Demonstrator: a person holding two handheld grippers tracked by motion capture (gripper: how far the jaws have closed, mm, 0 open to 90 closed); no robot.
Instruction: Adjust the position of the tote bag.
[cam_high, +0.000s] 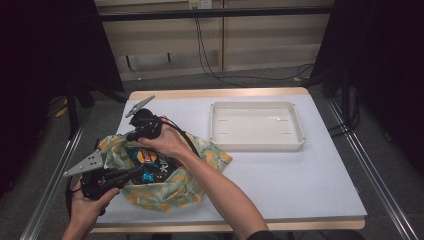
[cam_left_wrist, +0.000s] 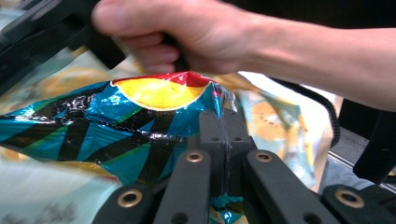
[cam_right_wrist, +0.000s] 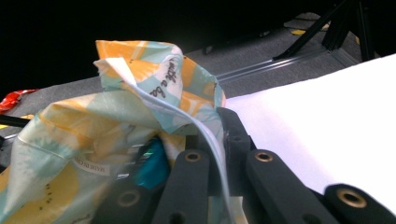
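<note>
Unpacking is in hand: left gripper (cam_left_wrist: 224, 135) is clamped on the chip bag (cam_left_wrist: 116, 126) inside the cloth bag (cam_right_wrist: 93, 126), right gripper (cam_right_wrist: 219, 135) pinches the cloth rim ahead of it, so next, I judge, pull them apart.

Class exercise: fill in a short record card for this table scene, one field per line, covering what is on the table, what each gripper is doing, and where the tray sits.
Surface: white table top
Bag: yellow and pale blue patterned cloth bag, open, at the near left
Contents: shiny blue and black snack packet, lying in the bag's mouth
Left gripper: jaws shut on the packet's edge
Right gripper: jaws shut on the bag's cloth rim, lifting it
Tray: empty white rectangular plastic tray, apart from the bag, at the far right
</note>
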